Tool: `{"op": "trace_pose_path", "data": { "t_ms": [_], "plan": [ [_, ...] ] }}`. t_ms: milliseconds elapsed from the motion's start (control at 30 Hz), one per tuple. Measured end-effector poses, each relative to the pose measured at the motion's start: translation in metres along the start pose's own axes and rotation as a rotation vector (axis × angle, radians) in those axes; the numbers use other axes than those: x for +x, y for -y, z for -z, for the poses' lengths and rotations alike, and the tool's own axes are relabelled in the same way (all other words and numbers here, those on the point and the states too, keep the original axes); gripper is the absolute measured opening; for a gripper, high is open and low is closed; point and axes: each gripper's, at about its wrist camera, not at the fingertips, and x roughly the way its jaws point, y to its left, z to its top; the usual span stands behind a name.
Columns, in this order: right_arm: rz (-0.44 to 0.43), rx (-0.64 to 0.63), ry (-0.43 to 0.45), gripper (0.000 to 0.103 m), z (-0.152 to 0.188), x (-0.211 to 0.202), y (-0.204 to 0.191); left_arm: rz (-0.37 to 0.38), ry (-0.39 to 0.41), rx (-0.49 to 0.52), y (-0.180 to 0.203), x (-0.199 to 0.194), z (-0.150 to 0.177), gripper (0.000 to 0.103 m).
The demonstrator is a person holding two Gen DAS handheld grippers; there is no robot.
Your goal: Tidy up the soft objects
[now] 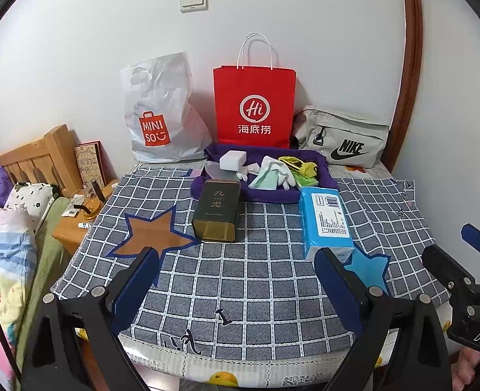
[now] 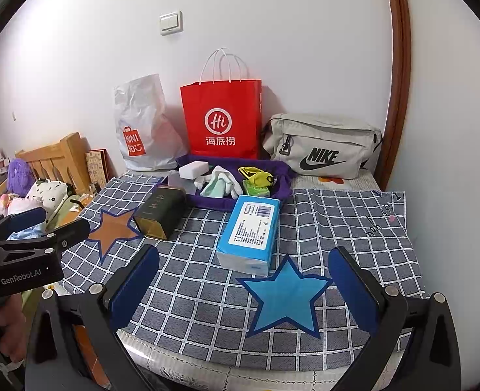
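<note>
A purple fabric tray [image 1: 328,179] [image 2: 282,179] sits at the back of the checked cloth. It holds a white sponge block [image 1: 232,159] [image 2: 193,170], pale gloves [image 1: 269,174] [image 2: 220,182], a yellow-green item [image 1: 300,166] [image 2: 256,174] and a green packet [image 2: 255,190]. A blue tissue pack [image 1: 326,220] [image 2: 251,233] and a dark tin [image 1: 217,211] [image 2: 160,211] lie in front of it. My left gripper [image 1: 240,273] is open and empty above the near cloth. My right gripper [image 2: 245,277] is open and empty above the blue star [image 2: 285,296].
A Miniso bag [image 1: 161,114], a red paper bag [image 1: 254,107] and a grey Nike pouch [image 1: 344,140] stand against the wall. A brown star patch [image 1: 152,234] lies left of the tin. A bed and wooden nightstand [image 1: 70,231] are at left.
</note>
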Motion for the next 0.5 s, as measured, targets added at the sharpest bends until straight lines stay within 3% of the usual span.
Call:
{"op": "trace_pose_path", "data": {
  "t_ms": [500],
  "plan": [
    [-0.004,-0.006,0.001,0.102,-0.0030,-0.0007,0.0001,0.006,0.001,0.005,0.0009,0.0028,-0.0055,0.096]
  ]
}}
